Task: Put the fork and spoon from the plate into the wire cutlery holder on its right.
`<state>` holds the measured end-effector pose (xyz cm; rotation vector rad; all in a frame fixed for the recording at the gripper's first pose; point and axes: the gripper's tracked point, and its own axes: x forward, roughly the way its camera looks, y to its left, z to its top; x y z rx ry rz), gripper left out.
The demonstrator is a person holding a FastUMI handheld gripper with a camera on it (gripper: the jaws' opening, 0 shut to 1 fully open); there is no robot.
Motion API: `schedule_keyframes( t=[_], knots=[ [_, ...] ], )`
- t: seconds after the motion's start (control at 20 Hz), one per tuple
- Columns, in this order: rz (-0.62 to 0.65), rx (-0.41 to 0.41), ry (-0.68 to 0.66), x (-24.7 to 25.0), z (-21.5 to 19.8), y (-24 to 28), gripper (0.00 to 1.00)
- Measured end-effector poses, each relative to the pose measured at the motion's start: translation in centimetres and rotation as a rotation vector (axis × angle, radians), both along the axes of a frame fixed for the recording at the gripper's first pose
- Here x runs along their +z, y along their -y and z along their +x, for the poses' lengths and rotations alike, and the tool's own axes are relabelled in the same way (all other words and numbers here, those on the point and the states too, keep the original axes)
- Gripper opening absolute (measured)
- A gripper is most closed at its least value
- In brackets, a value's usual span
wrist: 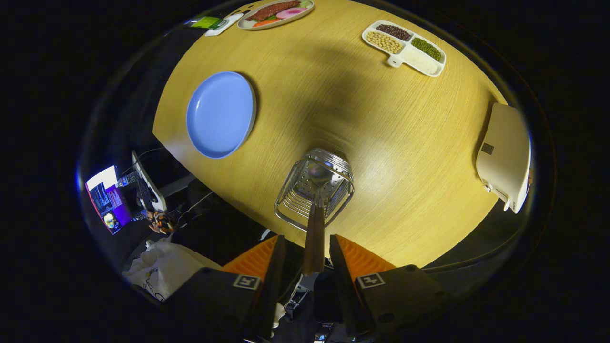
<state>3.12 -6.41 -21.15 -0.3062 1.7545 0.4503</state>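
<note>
I look down on the wire cutlery holder (314,190), which stands on the wooden table (391,143) just ahead of my fingers. A spoon stands in it: the shiny bowl (318,172) is down inside the wires and the brown wooden handle (313,243) sticks up between my fingers. My gripper (306,238) is open, with a gap between the handle and each finger. The blue plate (220,114) lies to the holder's left and its surface is bare.
A divided white tray of beans (404,46) sits beyond on the right, and a plate of food (275,12) at the far side. A white appliance (505,157) lies at the right edge. The holder stands near the table's front edge; a lit screen (107,197) is below left.
</note>
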Motion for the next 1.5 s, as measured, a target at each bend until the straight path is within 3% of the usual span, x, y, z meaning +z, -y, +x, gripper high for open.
schedule_keyframes(
  t=[0.1,0.4,0.7,0.9,1.15,1.5],
  knots=[
    [0.073,-0.030,0.057,0.6,0.4,-1.0,0.99],
    [0.209,-0.066,0.241,3.9,-0.1,-2.9,0.99],
    [0.314,-0.111,0.536,8.8,0.2,-3.6,0.99],
    [0.329,-0.131,0.814,12.4,1.7,-3.5,0.99],
    [0.443,-0.261,1.020,17.9,1.9,-5.7,0.99],
    [0.413,-0.317,1.384,26.3,1.9,-6.3,0.99]
  ],
)
